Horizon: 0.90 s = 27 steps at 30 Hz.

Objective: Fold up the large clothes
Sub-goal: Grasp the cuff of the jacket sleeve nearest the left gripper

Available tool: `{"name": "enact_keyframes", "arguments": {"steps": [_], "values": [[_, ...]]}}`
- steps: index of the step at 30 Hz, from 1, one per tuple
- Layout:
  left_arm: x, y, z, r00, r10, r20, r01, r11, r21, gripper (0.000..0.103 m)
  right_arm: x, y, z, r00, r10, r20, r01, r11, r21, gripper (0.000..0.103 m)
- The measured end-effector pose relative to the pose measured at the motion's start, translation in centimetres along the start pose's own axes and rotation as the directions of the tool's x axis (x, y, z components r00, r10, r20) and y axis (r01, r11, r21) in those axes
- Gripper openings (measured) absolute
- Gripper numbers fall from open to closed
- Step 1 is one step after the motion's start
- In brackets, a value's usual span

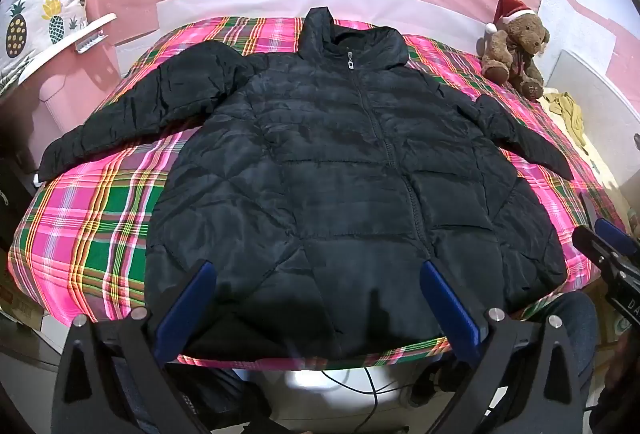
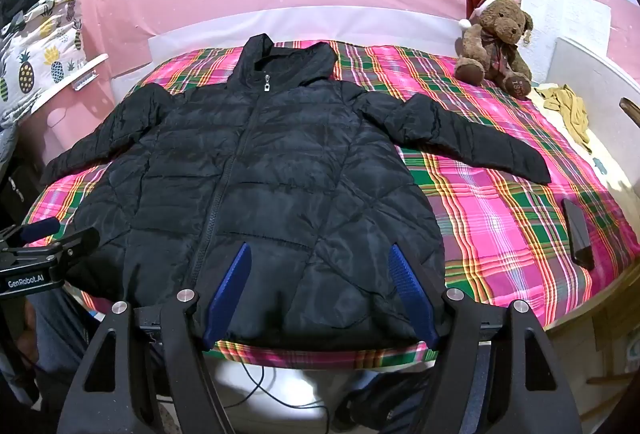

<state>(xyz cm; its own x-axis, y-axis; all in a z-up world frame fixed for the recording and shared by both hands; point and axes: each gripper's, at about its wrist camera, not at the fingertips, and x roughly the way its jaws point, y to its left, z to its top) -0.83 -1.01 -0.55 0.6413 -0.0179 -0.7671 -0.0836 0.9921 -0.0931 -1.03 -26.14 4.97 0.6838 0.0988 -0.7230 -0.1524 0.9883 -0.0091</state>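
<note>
Left wrist: black puffer jacket flat, unfolded

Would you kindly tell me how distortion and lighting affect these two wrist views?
Left wrist: fisheye bows the plaid bed; the black jacket shows soft sheen and finger shadows near its hem. Right wrist: the same curving; sunlight brightens the far right edge near the phone.

1 jacket; 1 teddy; 1 phone

Bright, sharp, heavy fisheye bending at the rims.
Sunlight glares at the right edge; the black quilted puffer jacket reads murky.
</note>
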Motion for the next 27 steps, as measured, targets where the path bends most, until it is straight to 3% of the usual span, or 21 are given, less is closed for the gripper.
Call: {"name": "enact_keyframes", "arguments": {"steps": [14,18,27], "values": [[0.7,0.2,0.3,1.000,-0.015,-0.009,0.015,1.000,-0.008,0.103,0.6,0.2,0.4,1.000,0.003,-0.005,-0.003,1.000,-0.003,0.071],[1.6,1.8,1.1,1.000,-0.028,-0.002,0.028,0.999,-0.039,0.103,1.6,0.3,0.6,1.000,0.013,0.003,-0.013,1.000,-0.013,0.071],[4.3,7.1,3.5,1.000,0.016,0.021,-0.013,0.991,-0.136,0.103,4.8,2.2,3.4,0.998,0.056,0.008,-0.055,0.997,-0.057,0.071]]}}
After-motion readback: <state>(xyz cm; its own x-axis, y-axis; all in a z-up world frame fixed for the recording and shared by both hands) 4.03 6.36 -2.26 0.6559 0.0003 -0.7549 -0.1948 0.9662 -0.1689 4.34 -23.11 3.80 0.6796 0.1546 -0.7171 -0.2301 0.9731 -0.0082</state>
